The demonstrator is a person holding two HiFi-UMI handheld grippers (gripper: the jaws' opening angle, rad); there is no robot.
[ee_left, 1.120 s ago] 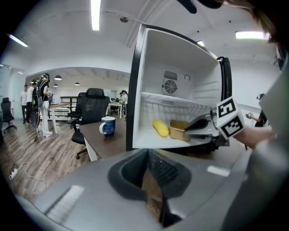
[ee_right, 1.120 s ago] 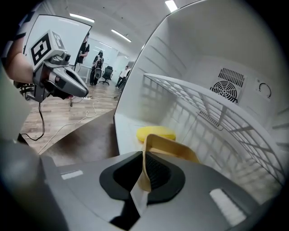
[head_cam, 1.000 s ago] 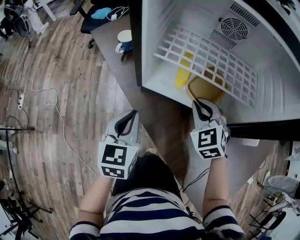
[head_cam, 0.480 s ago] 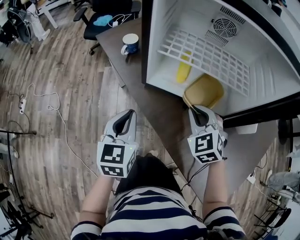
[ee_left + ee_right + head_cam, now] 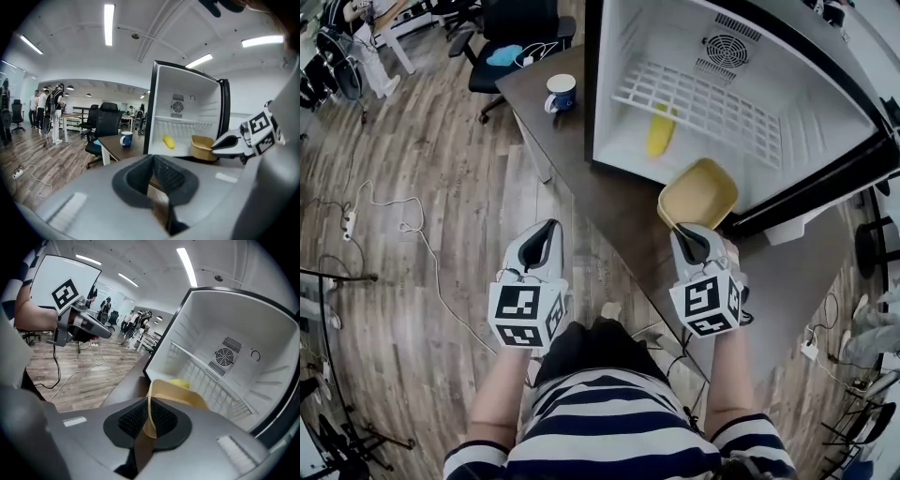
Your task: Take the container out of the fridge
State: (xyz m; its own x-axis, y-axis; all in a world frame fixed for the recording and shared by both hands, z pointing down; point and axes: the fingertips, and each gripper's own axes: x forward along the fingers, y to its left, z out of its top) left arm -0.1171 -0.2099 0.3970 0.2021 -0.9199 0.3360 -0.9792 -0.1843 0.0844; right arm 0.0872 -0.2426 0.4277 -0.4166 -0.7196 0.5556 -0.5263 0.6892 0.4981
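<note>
Now R gripper [image 5: 682, 231] clamps yellow container [image 5: 701, 192] by its rim at fridge [image 5: 619, 56] mouth; L gripper [image 5: 549, 227] closed, empty.

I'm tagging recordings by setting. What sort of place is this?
Probably an open-plan office or lab: office chairs at desks, long ceiling strip lights, and a small fridge standing open on a brown desk near a mug.
</note>
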